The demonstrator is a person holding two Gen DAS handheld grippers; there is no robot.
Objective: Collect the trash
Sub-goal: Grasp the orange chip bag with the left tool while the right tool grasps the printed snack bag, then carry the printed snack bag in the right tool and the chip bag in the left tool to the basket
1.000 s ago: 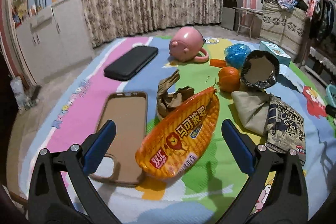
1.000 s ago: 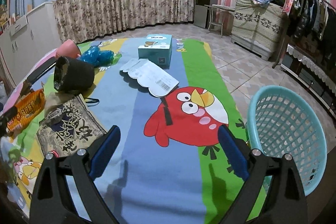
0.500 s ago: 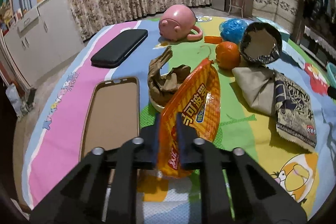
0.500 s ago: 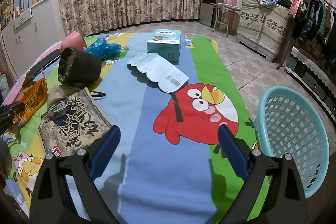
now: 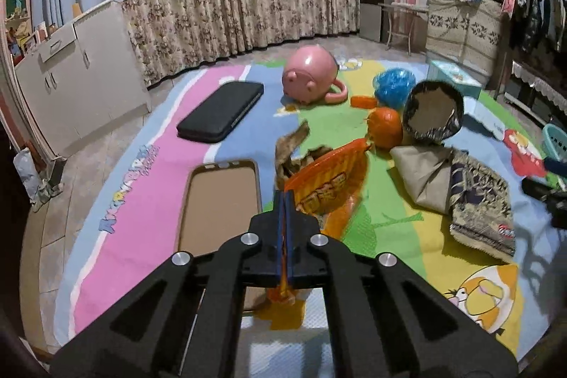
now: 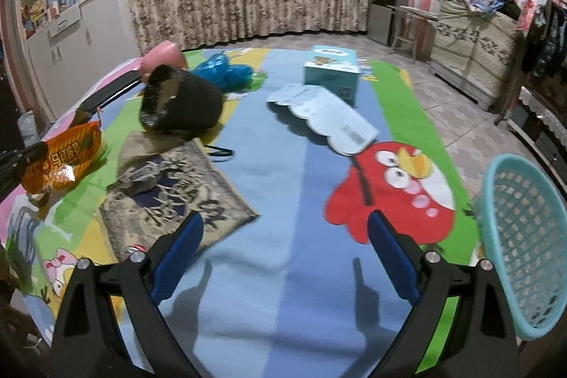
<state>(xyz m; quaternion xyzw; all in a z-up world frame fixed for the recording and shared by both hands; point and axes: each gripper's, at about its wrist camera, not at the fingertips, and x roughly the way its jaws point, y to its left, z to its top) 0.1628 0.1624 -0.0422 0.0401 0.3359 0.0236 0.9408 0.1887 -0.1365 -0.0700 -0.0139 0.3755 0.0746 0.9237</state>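
One orange snack bag (image 5: 329, 186), long axis seemingly pointing away, sits clamped in the left tool (image 5: 285, 211).

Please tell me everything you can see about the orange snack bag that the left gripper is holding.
The orange crinkled plastic snack bag is glossy, with a red panel of pale printed characters and a serrated far end. It looks empty and creased. The left gripper is shut on its near edge, so the bag tilts up, its far end towards the small orange pumpkin-like ball. In the right wrist view it looks raised over the colourful cartoon play mat.
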